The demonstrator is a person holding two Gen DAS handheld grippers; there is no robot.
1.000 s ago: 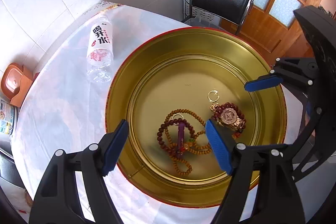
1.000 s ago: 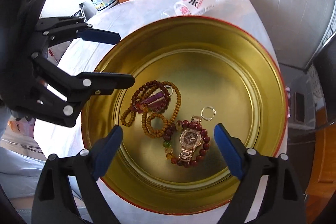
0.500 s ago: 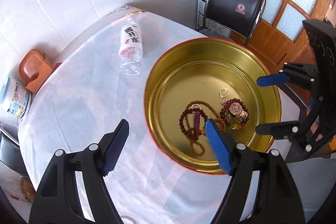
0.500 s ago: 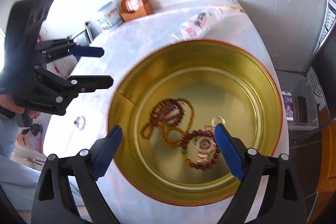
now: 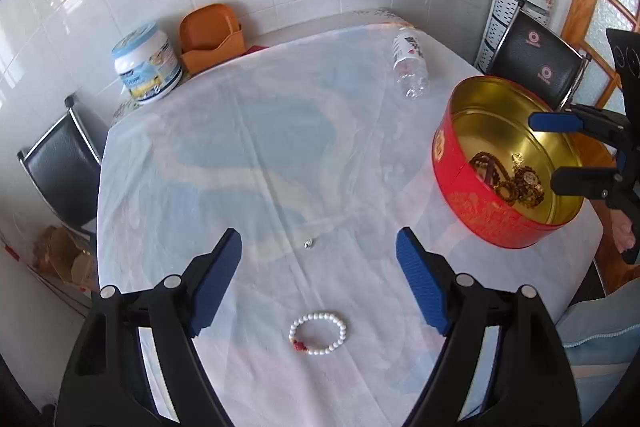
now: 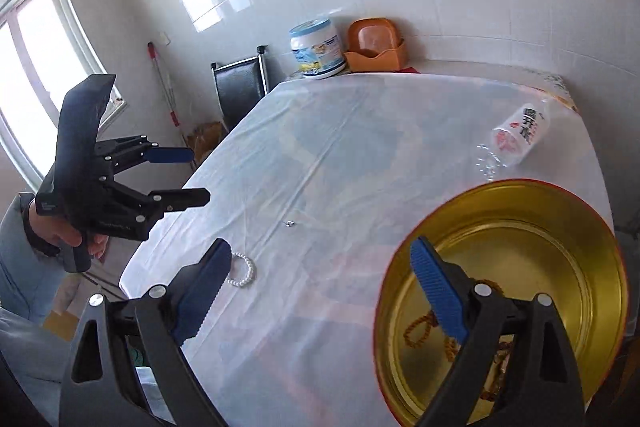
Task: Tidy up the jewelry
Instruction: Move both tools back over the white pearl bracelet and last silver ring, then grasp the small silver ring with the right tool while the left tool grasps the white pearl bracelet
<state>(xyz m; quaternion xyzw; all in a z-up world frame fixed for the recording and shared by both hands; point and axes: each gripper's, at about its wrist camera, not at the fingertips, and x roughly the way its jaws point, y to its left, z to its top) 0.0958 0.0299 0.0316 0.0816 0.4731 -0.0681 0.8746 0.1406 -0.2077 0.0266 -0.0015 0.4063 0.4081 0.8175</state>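
A red round tin (image 5: 480,215) with a gold inside stands at the table's right and holds brown bead strings (image 5: 490,169) and a gold watch (image 5: 530,181). In the right wrist view the tin (image 6: 520,251) is at lower right. A white bead bracelet (image 5: 318,333) lies on the cloth between my left gripper's (image 5: 320,283) open, empty fingers. A small silver piece (image 5: 309,244) lies further out. My right gripper (image 6: 324,291) is open and empty above the tin's left rim; the bracelet (image 6: 244,271) shows by its left finger.
A clear plastic bottle (image 5: 408,63) lies on its side behind the tin. A white and blue tub (image 5: 146,67) and an orange holder (image 5: 210,41) stand at the table's back by the tiled wall. Black chairs (image 5: 536,63) stand around the table.
Both grippers have pulled back and away from the tin. The left one now looks over the table at the white bracelet. Both stay open.
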